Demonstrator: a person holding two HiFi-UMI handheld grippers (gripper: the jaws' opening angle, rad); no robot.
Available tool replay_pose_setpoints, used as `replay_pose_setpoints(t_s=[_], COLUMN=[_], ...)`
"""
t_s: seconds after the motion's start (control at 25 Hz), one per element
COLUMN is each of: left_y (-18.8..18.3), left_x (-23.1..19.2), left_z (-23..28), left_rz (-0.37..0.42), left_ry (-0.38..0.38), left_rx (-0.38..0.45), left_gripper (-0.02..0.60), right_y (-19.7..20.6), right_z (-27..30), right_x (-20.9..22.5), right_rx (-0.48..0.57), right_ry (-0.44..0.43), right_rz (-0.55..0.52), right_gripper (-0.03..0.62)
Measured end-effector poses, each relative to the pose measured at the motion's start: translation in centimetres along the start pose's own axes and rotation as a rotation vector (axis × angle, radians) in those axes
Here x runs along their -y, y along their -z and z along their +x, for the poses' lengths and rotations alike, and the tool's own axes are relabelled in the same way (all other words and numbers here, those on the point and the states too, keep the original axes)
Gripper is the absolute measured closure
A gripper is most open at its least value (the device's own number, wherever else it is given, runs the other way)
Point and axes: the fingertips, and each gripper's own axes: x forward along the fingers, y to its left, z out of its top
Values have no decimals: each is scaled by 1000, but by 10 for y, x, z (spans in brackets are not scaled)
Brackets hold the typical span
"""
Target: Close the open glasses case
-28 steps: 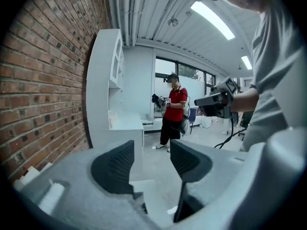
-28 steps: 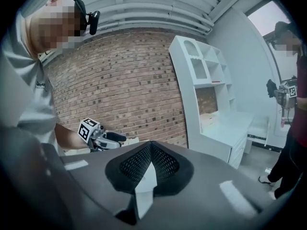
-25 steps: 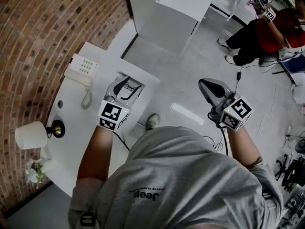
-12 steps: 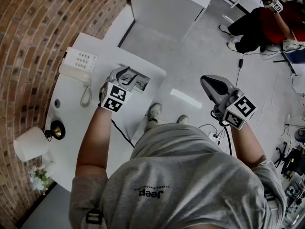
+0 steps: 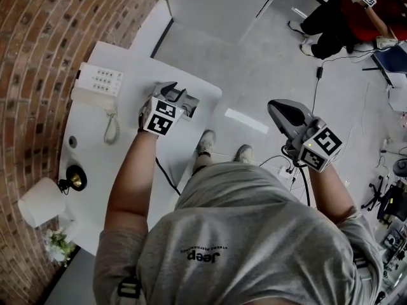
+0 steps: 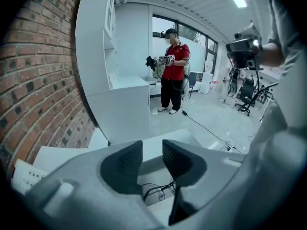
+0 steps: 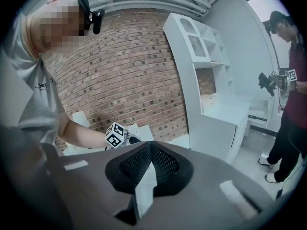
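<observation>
Colour notes.

- White counter against a red-brown brick wall with pale mortar lines.
- White push-button telephone; white lampshade.
- I read the open glasses case as pale grey inside, with thin black lines across it.
- Dark grey right gripper: fingers black with a mesh pattern, marker cube in black-and-white squares.
- Concrete floor mottled light grey.
- Bystander's shirt red, trousers black.
</observation>
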Motion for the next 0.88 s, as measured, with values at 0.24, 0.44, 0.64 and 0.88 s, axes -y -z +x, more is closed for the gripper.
replay_pose_setpoints(t_s=[0.24,0.44,0.64,0.88], left_y=[5,7,17,26], left_x=[-2,2,7,12], left_z=[11,7,-3,-13], left_rz=[-42,-45,-80,-110], left_ry=[-5,-4,-6,-20], left_rx=[-20,-31,-34,-42], left_gripper=[471,494,494,495], right_y=[6,5,3,-1], right_z=[3,3,3,1], right_x=[-2,-3,-5,-6], right_rx=[-12,-5,0,1], right_ry=[1,-8,-21,-38], right_rz=[14,13,7,-4], right_gripper=[585,585,585,585])
